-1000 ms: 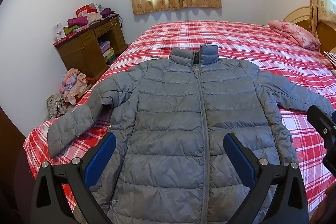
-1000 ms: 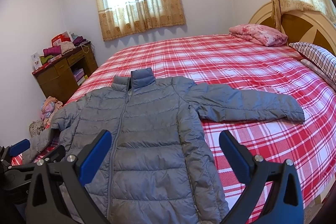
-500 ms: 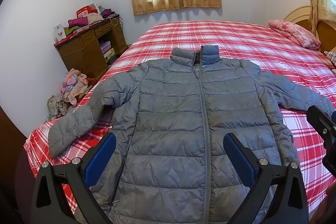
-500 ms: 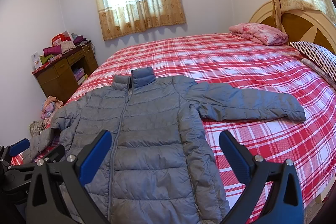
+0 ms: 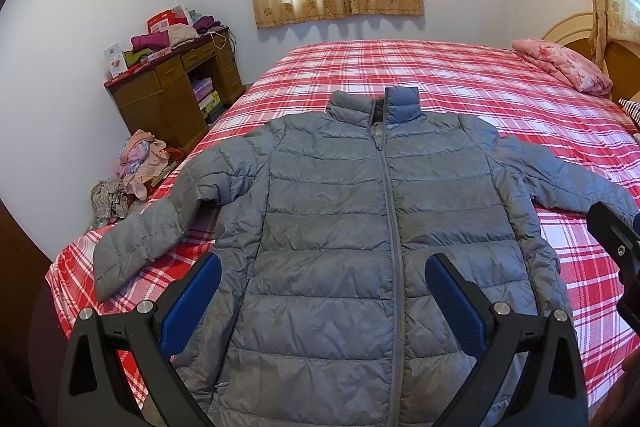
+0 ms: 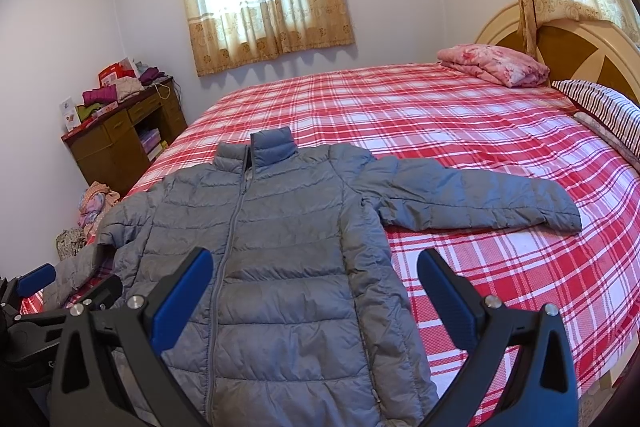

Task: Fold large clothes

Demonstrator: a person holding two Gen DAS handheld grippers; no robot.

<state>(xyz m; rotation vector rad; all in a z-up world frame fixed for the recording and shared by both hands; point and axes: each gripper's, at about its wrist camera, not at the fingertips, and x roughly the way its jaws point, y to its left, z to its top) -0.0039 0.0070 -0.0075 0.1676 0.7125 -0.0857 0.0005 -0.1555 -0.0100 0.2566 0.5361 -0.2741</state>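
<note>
Left wrist view: the grey puffer jacket (image 5: 360, 247) lies face up and zipped on the red plaid bed (image 5: 460, 75), collar away from the person, hem at the near edge, so its long axis runs straight ahead from the tongs. Both sleeves spread sideways across that axis. The left sleeve (image 5: 156, 227) bends down toward the bed's near left corner; the right sleeve (image 6: 480, 199) stretches out almost straight to the right in the right wrist view, cuff well apart from the body of the jacket.

The left tongs (image 5: 324, 295) hover above the lower front panel, jaws wide and holding nothing, roughly centred just left of the zip. The right tongs (image 6: 316, 287) hang over the jacket's right side seam, also wide and empty, one finger over the quilting and the other over bare plaid.

Judging by this layout, each sleeve sits outward of its own tongs, so the left tongs are nearer the left sleeve and the right tongs nearer the right one. A first fold would likely bring a sleeve inward across the chest.
</note>
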